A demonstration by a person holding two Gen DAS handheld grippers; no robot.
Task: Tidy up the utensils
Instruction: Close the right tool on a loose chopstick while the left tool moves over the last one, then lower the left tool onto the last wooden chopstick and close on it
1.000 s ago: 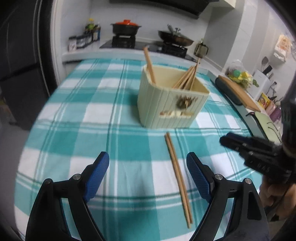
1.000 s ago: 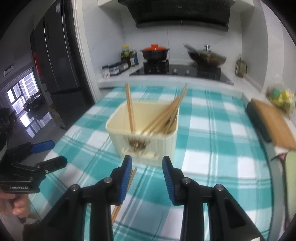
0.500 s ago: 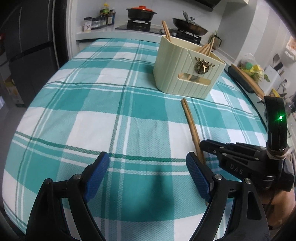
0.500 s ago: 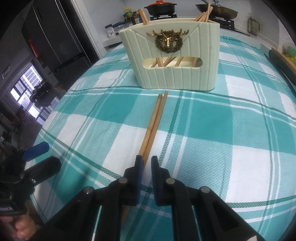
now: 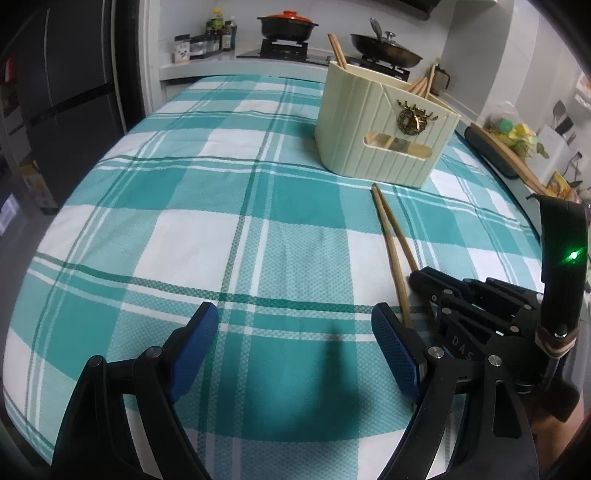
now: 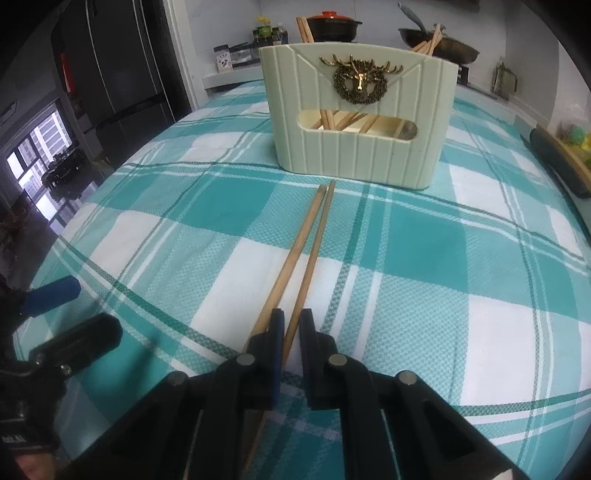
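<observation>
A cream utensil holder (image 6: 356, 110) with a gold deer emblem stands on the teal checked tablecloth and holds several wooden chopsticks; it also shows in the left wrist view (image 5: 384, 125). Two loose chopsticks lie in front of it. My right gripper (image 6: 291, 328) is shut on the right chopstick (image 6: 312, 258), low over the cloth; the left chopstick (image 6: 291, 258) passes outside its left finger. In the left wrist view the right gripper (image 5: 417, 278) sits over the chopsticks' (image 5: 391, 240) near ends. My left gripper (image 5: 295, 328) is open and empty, low over the cloth, left of the chopsticks.
A wooden cutting board (image 5: 513, 162) lies at the table's right edge. A counter behind carries a red-lidded pot (image 5: 286, 24), a wok (image 5: 386, 40) and spice jars. A dark fridge (image 5: 66, 92) stands at the left.
Both grippers have dropped low toward the cloth. My right gripper came down onto the loose chopsticks and closed further, onto the right one, which has split away from the other.
</observation>
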